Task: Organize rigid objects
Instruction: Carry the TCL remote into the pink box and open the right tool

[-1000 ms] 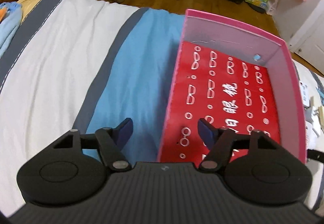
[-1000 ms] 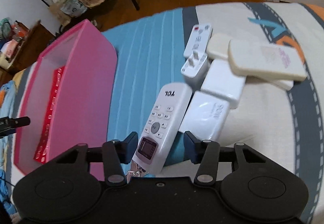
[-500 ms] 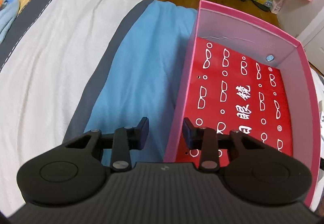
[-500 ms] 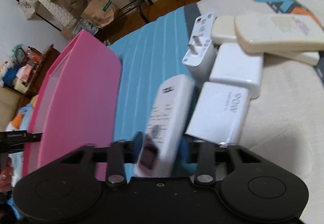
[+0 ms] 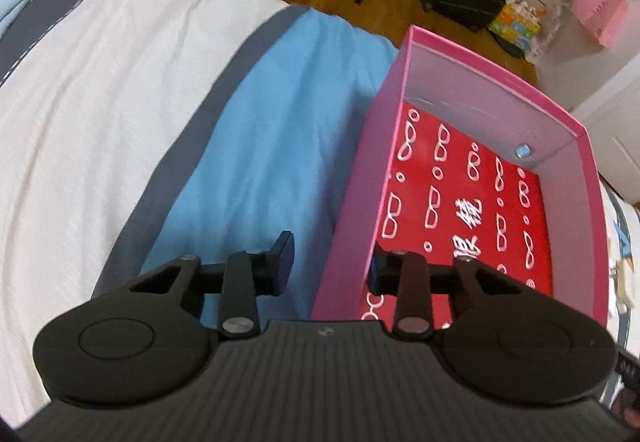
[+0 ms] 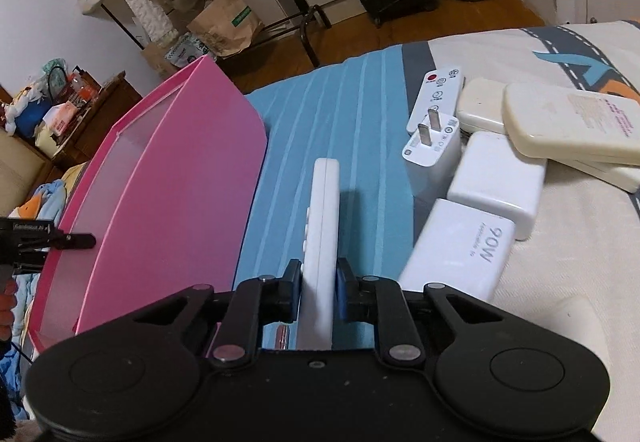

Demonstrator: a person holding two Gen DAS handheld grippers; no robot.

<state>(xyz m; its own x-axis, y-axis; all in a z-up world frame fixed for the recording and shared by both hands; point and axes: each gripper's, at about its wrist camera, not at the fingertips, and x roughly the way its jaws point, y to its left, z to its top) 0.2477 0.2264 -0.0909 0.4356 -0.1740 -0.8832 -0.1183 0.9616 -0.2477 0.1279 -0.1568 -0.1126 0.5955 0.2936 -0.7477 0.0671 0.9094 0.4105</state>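
Left wrist view shows a pink box [image 5: 472,90] lying on the bed [image 5: 120,102]. The box fills the side from 12 to 4 o'clock. Inside it, flat on the bottom, is a red card [image 5: 472,202] with white glasses drawn on it. A small shiny round bit [image 5: 522,151] sits at the far wall, near 2 o'clock. The left gripper [image 5: 330,262] is at 6 o'clock. Its jaws have just been closing, with the left wall of the box between them. One finger is outside on the blue bedcover and one is inside the box. I cannot tell if the outside finger touches the wall; the inside one looks pressed to it.

Right wrist view shows the same pink box [image 6: 168,170] at 9 to 10 o'clock, seen from its outer side. Dead center, the white remote [image 6: 322,222] stands on its thin edge. The right gripper [image 6: 318,292] has just been closing and now pinches the near end of the remote, pads on both flat faces. The remote points away toward 12 o'clock. From 1 to 3 o'clock lie a small remote with a red button [image 6: 438,98], a white plug [image 6: 434,148], two white chargers [image 6: 496,178], and cream remotes [image 6: 572,122], all bunched together on the bed.
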